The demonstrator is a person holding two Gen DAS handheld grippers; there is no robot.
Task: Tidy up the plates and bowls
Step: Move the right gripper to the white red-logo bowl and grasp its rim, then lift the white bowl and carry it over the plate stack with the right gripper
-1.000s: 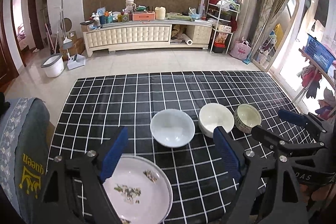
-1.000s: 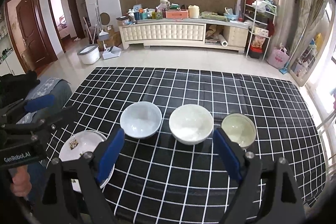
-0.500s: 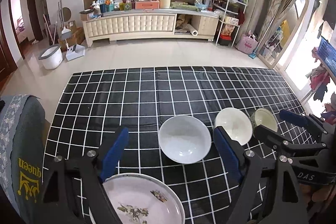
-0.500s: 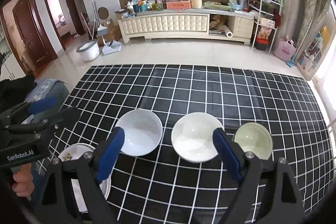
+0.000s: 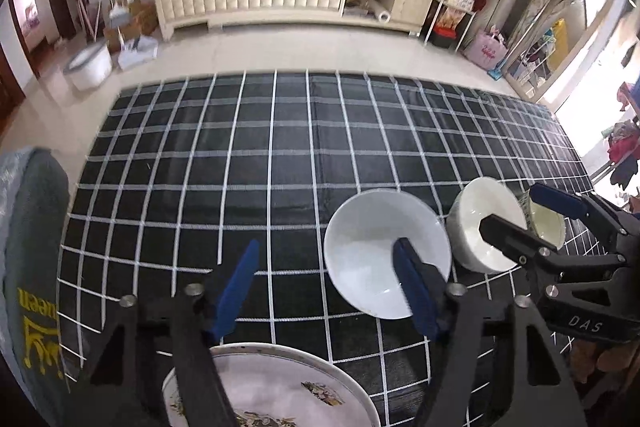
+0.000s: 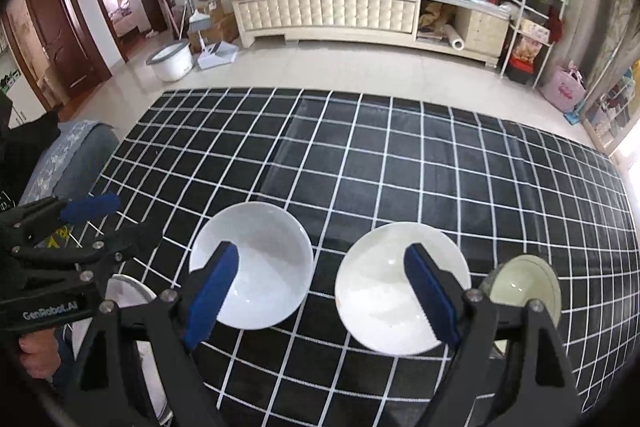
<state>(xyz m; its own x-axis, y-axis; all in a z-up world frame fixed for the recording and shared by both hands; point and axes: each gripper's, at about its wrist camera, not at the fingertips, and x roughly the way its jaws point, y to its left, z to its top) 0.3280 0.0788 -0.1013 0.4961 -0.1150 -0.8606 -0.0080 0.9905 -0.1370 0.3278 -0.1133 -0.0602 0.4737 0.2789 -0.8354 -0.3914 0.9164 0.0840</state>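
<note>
Underneath everything lies a black cloth (image 6: 360,155) with a white grid, spread over the table and taking up most of both views. Nearest the left gripper (image 5: 326,291), at the bottom edge of its view, sits a wide plate (image 5: 280,391) with a floral print, partly hidden by the gripper's black arms; in the right view only a sliver of it shows behind the left tool. To the right of the plate stands a white bowl (image 6: 256,263), the widest of three in a row along the near side of the cloth. Just beside it is a second, cream bowl (image 6: 384,291), and touching or nearly touching that one is a small greenish bowl (image 6: 524,283) with a patterned outside, at the right end. The left gripper hangs spread wide above the cloth between plate and white bowl, its right blue finger (image 5: 414,291) overlapping the bowl's rim in the picture, holding nothing. The right gripper (image 6: 322,295) is likewise spread wide and empty, its blue fingers framing the gap between the white and cream bowls. A hand (image 6: 38,351) grips the left tool's handle.
</note>
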